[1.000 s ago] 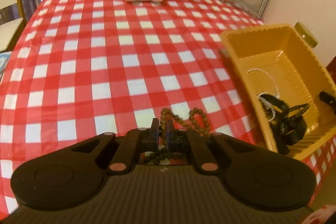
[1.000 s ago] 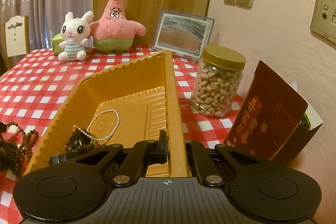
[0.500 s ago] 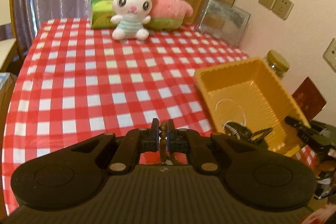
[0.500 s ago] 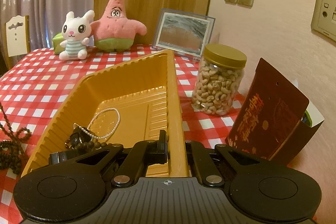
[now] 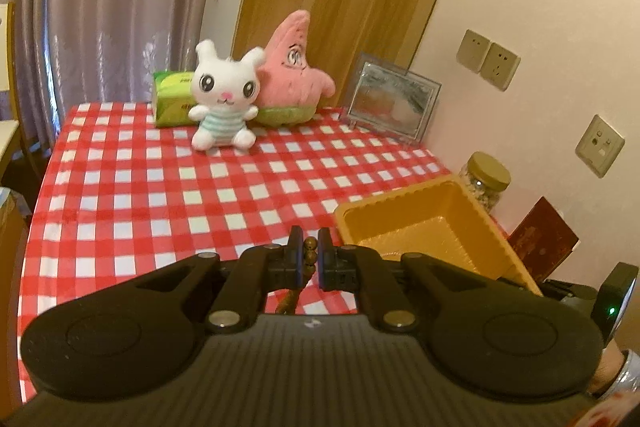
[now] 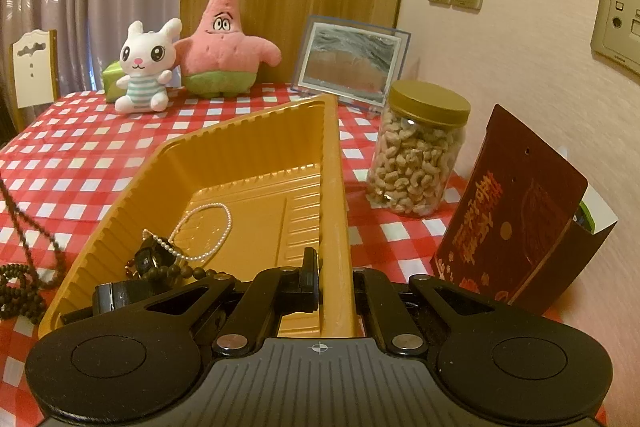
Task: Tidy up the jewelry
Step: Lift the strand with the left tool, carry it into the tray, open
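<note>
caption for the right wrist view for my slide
Right gripper clamps the yellow tray rim; pearl bracelet lies inside.

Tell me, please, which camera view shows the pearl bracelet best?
The right wrist view: the pearl bracelet lies plainly visible on the floor of the yellow tray. In the left wrist view only the tray's far end shows; the gripper body hides the part where the bracelet lies.
</note>
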A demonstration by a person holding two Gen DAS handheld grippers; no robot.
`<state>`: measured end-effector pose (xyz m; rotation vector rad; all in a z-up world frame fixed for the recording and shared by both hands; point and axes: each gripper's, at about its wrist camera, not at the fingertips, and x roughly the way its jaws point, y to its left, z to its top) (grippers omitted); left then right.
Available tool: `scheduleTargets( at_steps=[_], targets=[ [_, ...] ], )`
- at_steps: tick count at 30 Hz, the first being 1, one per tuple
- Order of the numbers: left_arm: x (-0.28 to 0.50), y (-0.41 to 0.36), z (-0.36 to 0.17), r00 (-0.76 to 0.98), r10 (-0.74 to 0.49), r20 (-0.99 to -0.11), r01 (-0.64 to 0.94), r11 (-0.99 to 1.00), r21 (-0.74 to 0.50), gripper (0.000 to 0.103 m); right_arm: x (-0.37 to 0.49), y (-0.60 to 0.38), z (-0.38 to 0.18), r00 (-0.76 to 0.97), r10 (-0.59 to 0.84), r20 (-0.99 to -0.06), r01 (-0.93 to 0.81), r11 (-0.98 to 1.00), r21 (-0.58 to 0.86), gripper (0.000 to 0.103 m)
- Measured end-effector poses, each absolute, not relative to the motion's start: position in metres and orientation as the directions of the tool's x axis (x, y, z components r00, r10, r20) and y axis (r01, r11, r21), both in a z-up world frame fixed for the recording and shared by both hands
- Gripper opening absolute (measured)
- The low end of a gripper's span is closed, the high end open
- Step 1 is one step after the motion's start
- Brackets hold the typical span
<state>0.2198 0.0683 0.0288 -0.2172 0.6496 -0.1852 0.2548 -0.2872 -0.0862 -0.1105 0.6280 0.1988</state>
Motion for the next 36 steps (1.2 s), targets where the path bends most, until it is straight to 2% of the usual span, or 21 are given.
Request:
scheduleTargets(
  at_steps=[18,36],
  targets=[
    [0.228,0.046,0.055,0.801,-0.278,-0.530,0.178,0.956,-0.233,0.005,0.256,-0.283,-0.086,0.794,0.175,-0.583,-0.241,0.970,-0.037,0.003],
    [0.264,-0.005,0.090,0.808,-0.410,-0.423,0.341,0.911,-0.232,0.005,0.272,-0.288,-0.088,0.782,0.210,-0.587,-0.261,0.965,-0.002,0.003]
  ],
)
